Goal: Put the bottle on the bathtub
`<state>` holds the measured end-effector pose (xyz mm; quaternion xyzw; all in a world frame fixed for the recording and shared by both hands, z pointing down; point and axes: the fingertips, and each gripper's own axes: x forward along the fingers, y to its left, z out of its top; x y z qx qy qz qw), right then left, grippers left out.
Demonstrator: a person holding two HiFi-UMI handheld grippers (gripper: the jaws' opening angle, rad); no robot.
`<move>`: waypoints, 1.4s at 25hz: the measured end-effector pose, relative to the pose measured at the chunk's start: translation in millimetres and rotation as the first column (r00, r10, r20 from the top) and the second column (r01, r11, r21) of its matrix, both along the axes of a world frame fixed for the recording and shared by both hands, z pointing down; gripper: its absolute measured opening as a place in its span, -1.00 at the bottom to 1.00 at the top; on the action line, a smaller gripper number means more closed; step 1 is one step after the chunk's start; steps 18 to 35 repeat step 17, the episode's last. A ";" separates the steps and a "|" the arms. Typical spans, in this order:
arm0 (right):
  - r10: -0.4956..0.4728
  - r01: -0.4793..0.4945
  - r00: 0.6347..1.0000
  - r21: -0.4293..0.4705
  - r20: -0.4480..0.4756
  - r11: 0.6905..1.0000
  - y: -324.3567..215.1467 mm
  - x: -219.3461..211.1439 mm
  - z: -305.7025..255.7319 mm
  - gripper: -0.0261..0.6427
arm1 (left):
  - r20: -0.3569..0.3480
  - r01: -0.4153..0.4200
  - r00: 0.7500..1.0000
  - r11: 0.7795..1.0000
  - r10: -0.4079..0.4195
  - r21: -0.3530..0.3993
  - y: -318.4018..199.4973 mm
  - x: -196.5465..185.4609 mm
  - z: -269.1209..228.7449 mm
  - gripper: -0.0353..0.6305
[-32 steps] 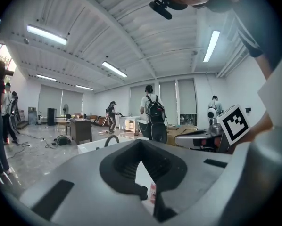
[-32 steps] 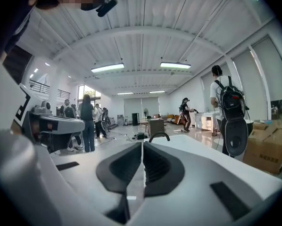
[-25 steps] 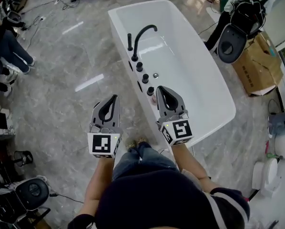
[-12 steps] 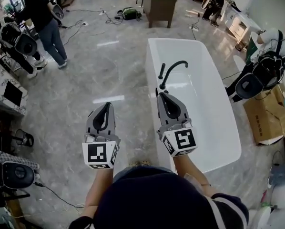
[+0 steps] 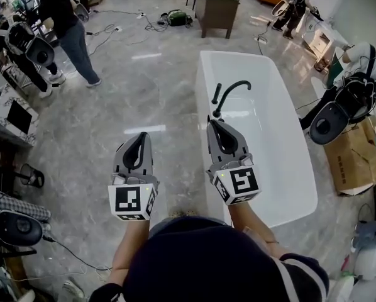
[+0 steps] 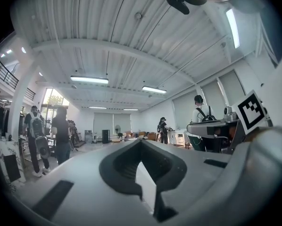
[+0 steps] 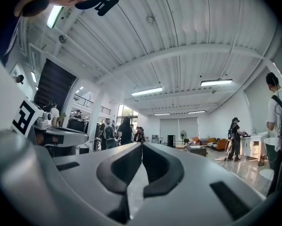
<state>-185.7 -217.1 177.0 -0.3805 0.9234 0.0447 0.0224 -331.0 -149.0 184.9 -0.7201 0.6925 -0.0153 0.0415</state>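
By the left rim of the one bathtub [image 5: 271, 145], which runs lengthwise away, the left gripper [image 5: 142, 136] and right gripper [image 5: 210, 122] both have jaws together.

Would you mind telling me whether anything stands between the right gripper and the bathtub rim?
Nothing visible does. The right gripper, shut and empty, hangs over the bathtub at its near rim, with the black faucet just beyond it. No bottle shows.

The head view looks steeply down from above the person onto the left gripper [image 5: 143, 137], the right gripper [image 5: 210, 122] and the bathtub [image 5: 270, 150]. Each gripper view sits close behind its own jaws and faces level across the hall. Both share the far wall [image 6: 110, 124].
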 end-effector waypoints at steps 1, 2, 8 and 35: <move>0.001 -0.001 1.000 0.000 -0.001 1.000 1.5 -0.7 -0.3 -0.83 | 0.000 -0.002 1.000 1.000 0.002 0.000 0.7 -0.4 -0.6 -0.83; 0.002 -0.002 1.000 -0.001 -0.001 1.000 2.5 -0.9 -0.4 -0.83 | 0.001 -0.004 1.000 1.000 0.004 0.000 0.7 -0.1 -1.1 -0.83; 0.001 -0.001 1.000 -0.007 -0.002 1.000 -1.1 9.8 4.2 -0.83 | 0.001 -0.016 1.000 1.000 0.016 0.002 -7.6 14.8 0.5 -0.83; -0.001 0.001 1.000 -0.005 0.003 1.000 5.5 12.1 5.8 -0.83 | 0.009 -0.019 1.000 1.000 0.019 0.003 -1.1 17.5 1.6 -0.83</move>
